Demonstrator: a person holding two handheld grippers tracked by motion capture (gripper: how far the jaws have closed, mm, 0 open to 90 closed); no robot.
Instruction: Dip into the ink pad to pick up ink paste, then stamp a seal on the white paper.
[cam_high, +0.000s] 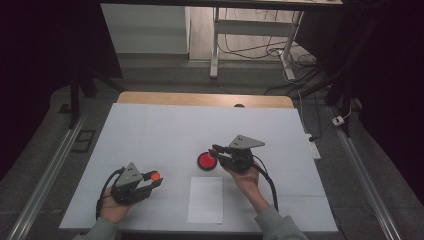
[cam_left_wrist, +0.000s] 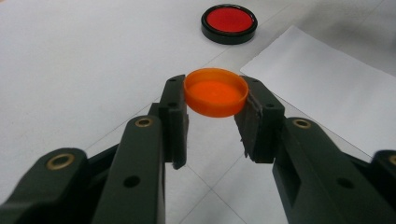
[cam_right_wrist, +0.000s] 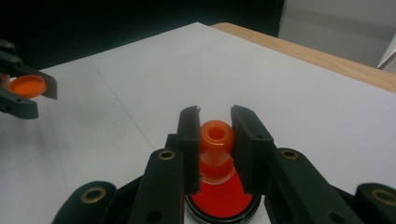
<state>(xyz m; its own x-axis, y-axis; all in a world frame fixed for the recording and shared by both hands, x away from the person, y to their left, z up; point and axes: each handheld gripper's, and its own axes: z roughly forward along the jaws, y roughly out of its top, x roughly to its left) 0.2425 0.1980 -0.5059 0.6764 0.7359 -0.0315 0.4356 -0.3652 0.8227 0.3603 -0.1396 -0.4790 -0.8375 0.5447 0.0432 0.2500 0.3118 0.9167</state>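
Your left tool (cam_left_wrist: 215, 119) is clamped on the orange cap (cam_left_wrist: 215, 92), pads pressing its rim from both sides, open face up and held just above the table (cam_high: 150, 130) near its front left. Your right tool (cam_right_wrist: 215, 149) is closed on the neck of an orange nozzle piece (cam_right_wrist: 216, 140), which stands upright over the red dish with the black rim (cam_high: 206, 161) near the table's middle; whether its base touches the dish I cannot tell. A white sheet of paper (cam_high: 206, 199) lies flat just in front of the dish, between your two hands.

Both orange parts look like thin moulded plastic: light, fairly stiff, and smooth enough to slip if the grip is off-centre. The cap is shallow, so squeezing across its rim (as you have it) is the sensible hold, but only a narrow band of wall meets the pads, and it could pop out if you tilt or press it hard. Keep it level. The nozzle piece flares toward its base, so hold at the neck below the rounded top, where the pads can seat against it. Neither part seems fragile, though a hard squeeze may deform the cap's wall.
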